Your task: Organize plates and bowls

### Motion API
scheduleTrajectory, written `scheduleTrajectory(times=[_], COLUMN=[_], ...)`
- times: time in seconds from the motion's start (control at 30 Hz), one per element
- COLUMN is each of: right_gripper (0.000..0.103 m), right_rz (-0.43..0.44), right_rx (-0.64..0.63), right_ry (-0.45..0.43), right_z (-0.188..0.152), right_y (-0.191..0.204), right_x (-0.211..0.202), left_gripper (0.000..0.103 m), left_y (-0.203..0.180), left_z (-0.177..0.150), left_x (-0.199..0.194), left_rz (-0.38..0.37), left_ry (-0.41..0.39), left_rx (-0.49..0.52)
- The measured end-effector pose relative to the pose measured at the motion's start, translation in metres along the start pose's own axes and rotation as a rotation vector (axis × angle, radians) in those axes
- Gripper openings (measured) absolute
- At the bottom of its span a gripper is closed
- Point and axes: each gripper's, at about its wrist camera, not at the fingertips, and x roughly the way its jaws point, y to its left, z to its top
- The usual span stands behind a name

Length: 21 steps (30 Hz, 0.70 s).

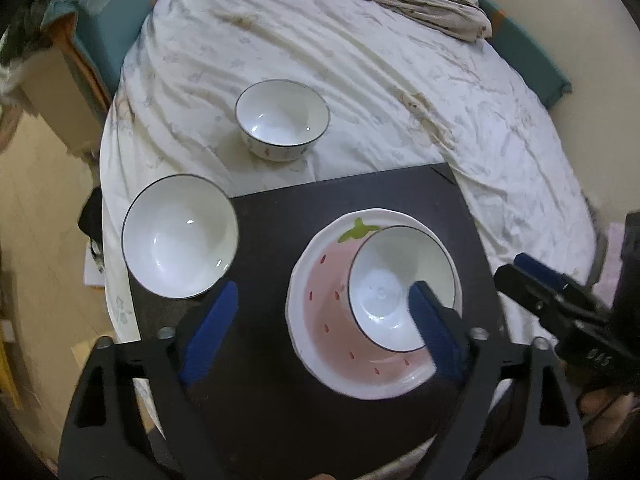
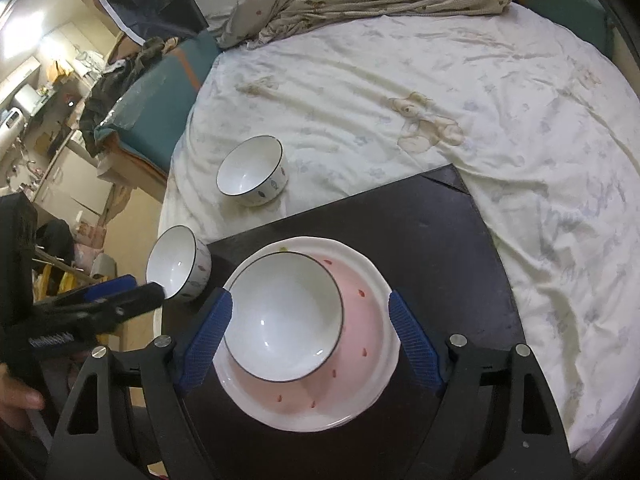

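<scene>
Bed with black board: one bowl stacked in plate between wide right jaws; two bowls remain beyond wide, empty left jaws.

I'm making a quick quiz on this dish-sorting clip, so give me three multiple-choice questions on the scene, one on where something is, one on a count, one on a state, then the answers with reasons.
1. Where does the far bowl stand?
A. on the bed sheet
B. on the black board
C. in the plate

2. How many white bowls are in view?
A. two
B. three
C. four

3. How do the right gripper jaws stand?
A. shut on a bowl
B. shut on nothing
C. open

Answers:
1 A, it sits on cloth beyond the black board.
2 B, the far bowl, the near-left bowl and the bowl in the strawberry plate.
3 C, the blue pads stand wide apart, either side of the plate.
</scene>
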Motion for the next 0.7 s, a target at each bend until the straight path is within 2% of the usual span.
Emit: scheduleTrajectory(times=[0.1,0.3,0.5,0.6,0.7], right_gripper=[0.083,0.083,0.083,0.083,0.083], right_rz=[0.006,-0.002,-0.002,0.009,0.019], right_rx=[-0.006,0.017,0.015,0.041,0.048], right_ry=[0.009,0.056,0.125,0.175,0.211], right_z=[0.009,0.026,0.039,0.044,0.046], right_y=[0.015,0.045,0.074,0.083,0.093], right_x=[0.001,0.019,0.055,0.078,0.098], left_gripper=[0.088,0.088,0.088,0.088,0.088], left_y=[0.025,0.082,0.137,0.151,0.161], left_z=[0.009,0.031,0.039,0.041,0.043], left_x=[-0.007,-0.017,-0.005,-0.001,0.004], left_rz=[-0.023,0.111,0.090,0.104,0.079], left_ry=[0.018,-0.046,-0.031,-0.035,-0.024], left_rx=[-0.081,-0.145,-0.269,-0.285,-0.304])
